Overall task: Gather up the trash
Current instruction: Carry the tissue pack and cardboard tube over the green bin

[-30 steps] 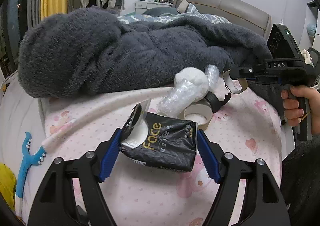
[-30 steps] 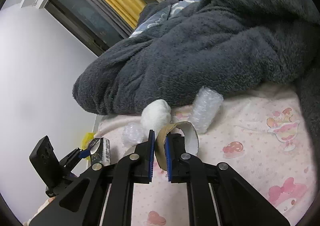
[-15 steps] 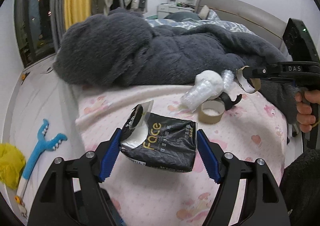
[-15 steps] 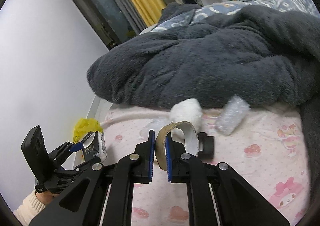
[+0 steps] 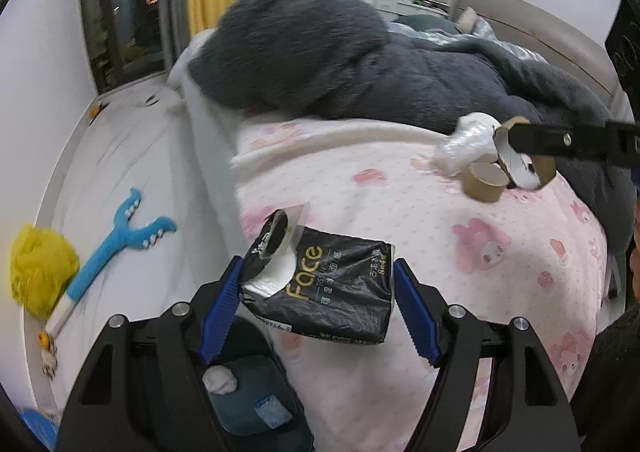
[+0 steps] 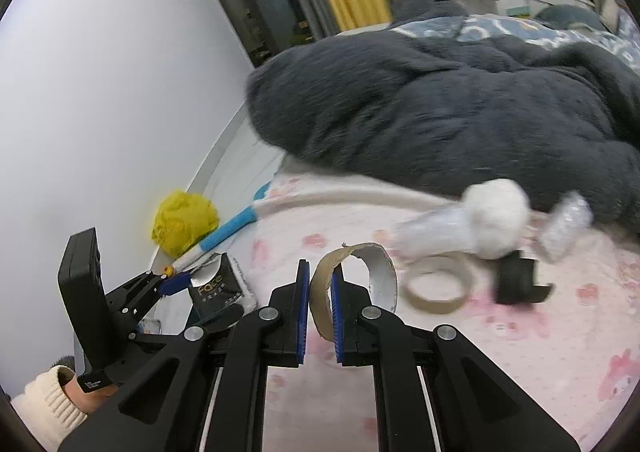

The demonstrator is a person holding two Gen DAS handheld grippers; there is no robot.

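Hanging just past the bed's (image 5: 400, 188) edge, the left claw (image 5: 318, 302) pinches the black tissue pack (image 5: 324, 288) almost above the dark bin (image 5: 248, 392) below-left, while the right claw (image 6: 320, 312), farther over the bed, nips a cardboard ring (image 6: 356, 272).

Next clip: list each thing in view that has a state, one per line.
Left gripper: shut on the black tissue pack.
Black plastic tissue pack: torn open, held off the bed.
Right gripper: shut on the ring's wall.
Brown cardboard tape ring: held upright.
Second cardboard tape ring: lying flat on the pink sheet.
Dark bin: open, trash inside.
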